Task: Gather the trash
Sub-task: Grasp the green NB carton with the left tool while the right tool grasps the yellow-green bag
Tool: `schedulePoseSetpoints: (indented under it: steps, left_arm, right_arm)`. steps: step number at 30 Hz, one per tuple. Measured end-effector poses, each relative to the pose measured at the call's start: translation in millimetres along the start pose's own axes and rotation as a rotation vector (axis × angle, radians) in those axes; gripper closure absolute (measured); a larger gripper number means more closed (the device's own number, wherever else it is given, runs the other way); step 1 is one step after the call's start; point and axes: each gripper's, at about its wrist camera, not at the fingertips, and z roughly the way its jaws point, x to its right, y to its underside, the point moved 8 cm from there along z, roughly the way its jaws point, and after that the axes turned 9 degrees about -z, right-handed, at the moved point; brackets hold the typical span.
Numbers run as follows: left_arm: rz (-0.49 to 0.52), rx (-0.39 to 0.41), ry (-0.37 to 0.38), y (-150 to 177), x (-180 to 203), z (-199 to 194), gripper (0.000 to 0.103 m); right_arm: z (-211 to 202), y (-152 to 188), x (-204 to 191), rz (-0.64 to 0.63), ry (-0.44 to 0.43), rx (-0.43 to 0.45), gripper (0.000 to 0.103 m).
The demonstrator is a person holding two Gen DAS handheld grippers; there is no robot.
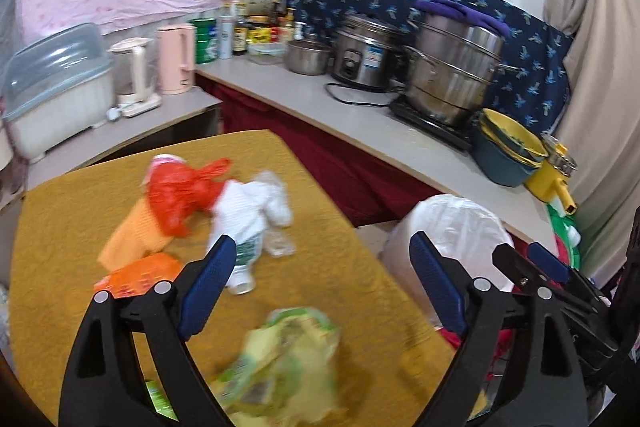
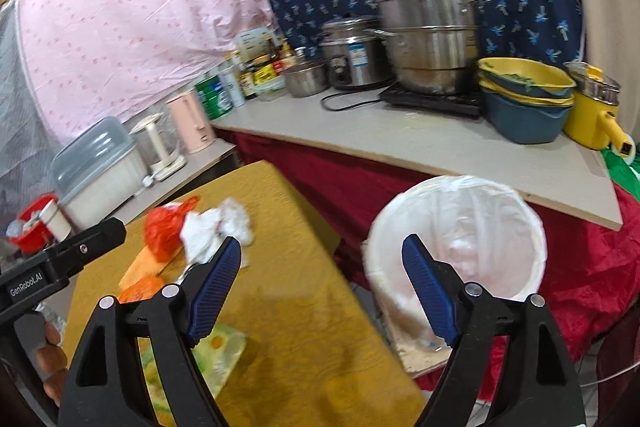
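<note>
Trash lies on a yellow-brown table (image 1: 340,267): a red plastic bag (image 1: 180,195), a crumpled white bag (image 1: 248,211), orange wrappers (image 1: 136,275) and a crumpled yellow-green wrapper (image 1: 284,359). My left gripper (image 1: 322,267) is open and empty above the table, just behind the yellow-green wrapper. My right gripper (image 2: 320,271) is open and empty, between the table (image 2: 304,307) and a white-lined trash bin (image 2: 460,235). The bin also shows in the left wrist view (image 1: 452,227). The red bag (image 2: 164,231), white bag (image 2: 212,227) and yellow-green wrapper (image 2: 216,355) show in the right wrist view.
A grey counter (image 2: 400,143) behind holds a steel steamer pot (image 2: 428,35), rice cooker (image 2: 352,55), stacked basins (image 2: 524,95), a yellow pot (image 2: 592,115) and bottles. A pink kettle (image 1: 174,59) and dish box (image 1: 56,91) stand left. A red cloth (image 2: 352,175) hangs below.
</note>
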Motion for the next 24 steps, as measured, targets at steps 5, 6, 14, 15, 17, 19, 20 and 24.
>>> schedulePoseSetpoints:
  steps: [5,6,14,15,17,19,20,24]
  left_arm:
    - [-0.049,-0.005,-0.085,14,-59,-24,0.015]
    - [-0.057,-0.008,-0.099,18,-68,-27,0.014]
    - [-0.111,-0.063,-0.195,61,-132,-46,0.013]
    - [-0.119,-0.073,-0.202,65,-137,-47,0.013]
    - [-0.132,-0.093,-0.213,79,-147,-48,0.012]
    - [-0.138,-0.114,-0.230,92,-153,-48,0.010]
    - [-0.142,-0.135,-0.240,103,-158,-47,0.010]
    - [-0.176,-0.203,-0.259,132,-168,-41,0.010]
  right_arm:
    - [7,19,-46,-0.039,-0.065,-0.044,0.023]
    - [9,25,-58,-0.046,-0.083,-0.058,0.023]
    - [21,58,-109,-0.078,-0.153,-0.132,0.023]
    - [22,61,-111,-0.081,-0.155,-0.138,0.023]
    - [25,70,-118,-0.086,-0.156,-0.156,0.023]
    - [29,78,-122,-0.084,-0.158,-0.170,0.023]
    - [30,82,-125,-0.084,-0.159,-0.175,0.023]
    - [36,94,-131,-0.087,-0.153,-0.189,0.024]
